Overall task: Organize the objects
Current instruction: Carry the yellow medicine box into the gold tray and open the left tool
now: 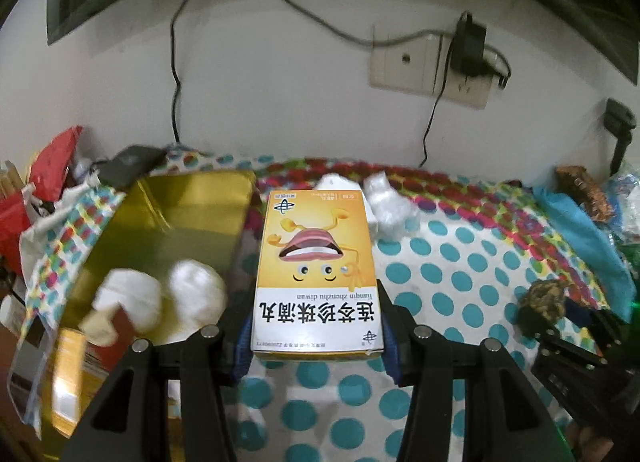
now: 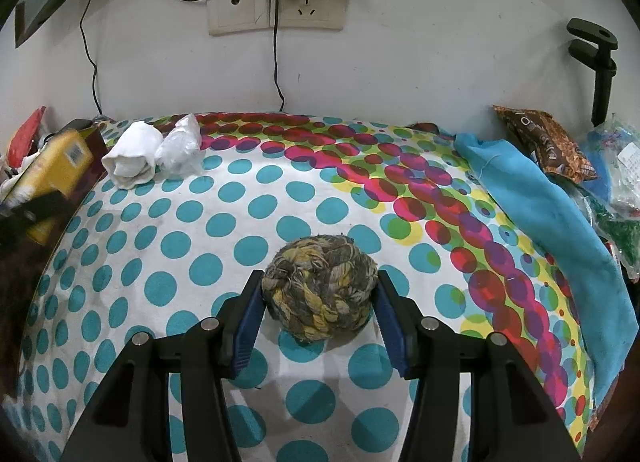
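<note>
Two hand-held grippers each pinch something over the dotted cloth on the bench: the left hand-held gripper (image 1: 318, 336) clamps a yellow medicine box (image 1: 316, 274) beside a gold tray (image 1: 168, 218), while the right hand-held gripper (image 2: 318, 312) squeezes a rope ball (image 2: 320, 288).

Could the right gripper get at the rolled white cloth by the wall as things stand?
Probably not yet: the right gripper is shut on the rope ball, so it must release first. The polka-dot cloth up to the rolled white cloth lies bare.
</note>
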`<state>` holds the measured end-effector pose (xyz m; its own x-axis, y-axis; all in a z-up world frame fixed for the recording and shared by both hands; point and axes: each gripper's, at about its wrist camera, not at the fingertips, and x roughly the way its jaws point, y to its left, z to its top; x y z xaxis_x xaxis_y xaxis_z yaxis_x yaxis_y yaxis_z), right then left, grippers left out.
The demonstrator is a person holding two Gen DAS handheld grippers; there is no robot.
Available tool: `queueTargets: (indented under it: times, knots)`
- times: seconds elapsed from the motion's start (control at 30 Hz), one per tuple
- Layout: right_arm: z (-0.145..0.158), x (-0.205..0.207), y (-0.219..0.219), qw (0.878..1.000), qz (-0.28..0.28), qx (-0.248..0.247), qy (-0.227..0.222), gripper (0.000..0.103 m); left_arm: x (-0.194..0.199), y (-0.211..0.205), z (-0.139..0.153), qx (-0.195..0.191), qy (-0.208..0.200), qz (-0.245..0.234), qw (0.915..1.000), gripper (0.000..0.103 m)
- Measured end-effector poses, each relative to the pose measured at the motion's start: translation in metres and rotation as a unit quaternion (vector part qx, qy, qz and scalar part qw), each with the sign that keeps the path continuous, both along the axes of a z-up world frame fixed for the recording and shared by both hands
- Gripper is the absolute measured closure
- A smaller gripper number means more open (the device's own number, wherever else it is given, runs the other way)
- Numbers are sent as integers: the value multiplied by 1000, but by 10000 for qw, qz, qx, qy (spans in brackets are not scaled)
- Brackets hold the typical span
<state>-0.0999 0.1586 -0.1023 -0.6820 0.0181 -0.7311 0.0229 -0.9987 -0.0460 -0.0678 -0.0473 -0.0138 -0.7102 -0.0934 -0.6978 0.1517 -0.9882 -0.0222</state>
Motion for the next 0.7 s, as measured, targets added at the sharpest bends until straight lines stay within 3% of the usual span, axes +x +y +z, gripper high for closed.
queueTargets:
  times: [0.23, 0.53, 0.7]
  knots:
    - [1, 0, -1, 10000, -1, -23, -3, 53, 10, -43, 26, -43, -15, 52, 10000, 52]
    - [0, 0, 0, 10000, 5, -31, -5, 52, -5, -103, 13, -411, -496, 339, 9973, 52]
    - [0, 0, 0, 10000, 4, -33, -4, 52, -22, -119, -2, -418, -922, 206, 9946, 52]
